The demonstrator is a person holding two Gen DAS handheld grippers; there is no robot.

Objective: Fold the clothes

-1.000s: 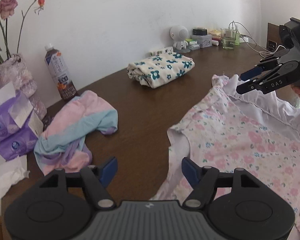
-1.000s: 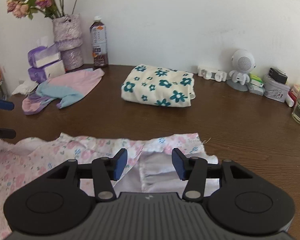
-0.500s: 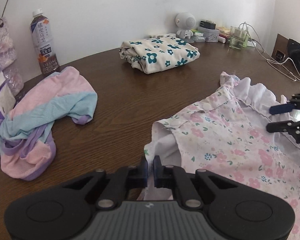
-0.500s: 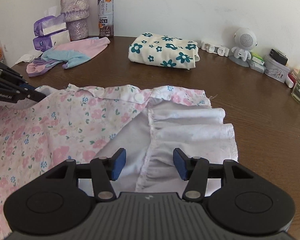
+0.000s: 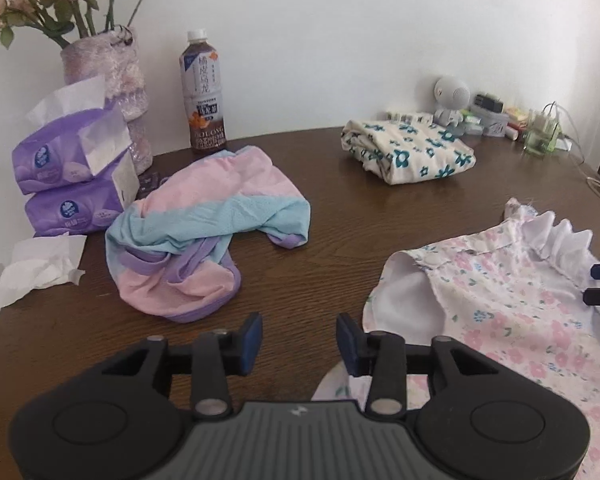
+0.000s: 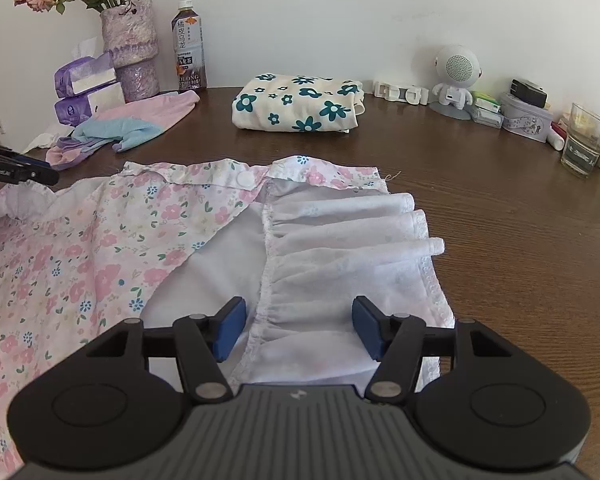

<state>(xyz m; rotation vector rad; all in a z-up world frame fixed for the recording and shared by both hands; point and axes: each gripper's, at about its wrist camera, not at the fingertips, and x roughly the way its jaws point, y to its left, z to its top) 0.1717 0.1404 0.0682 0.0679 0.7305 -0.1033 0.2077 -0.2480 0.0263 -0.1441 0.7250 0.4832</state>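
Brown wooden tabletop, white wall behind. Floral pink garment spread flat near front edge, white ruffled sleeve turned up. Left gripper opening over bare wood, empty; right gripper opening above ruffle, unpinched. Advised: pinch seam squarely, fold sleeve inward without bunching.

left tongs: reopening, off floral garment | right tongs: widening

Thin floral cotton garment lies on glossy dark wood table.
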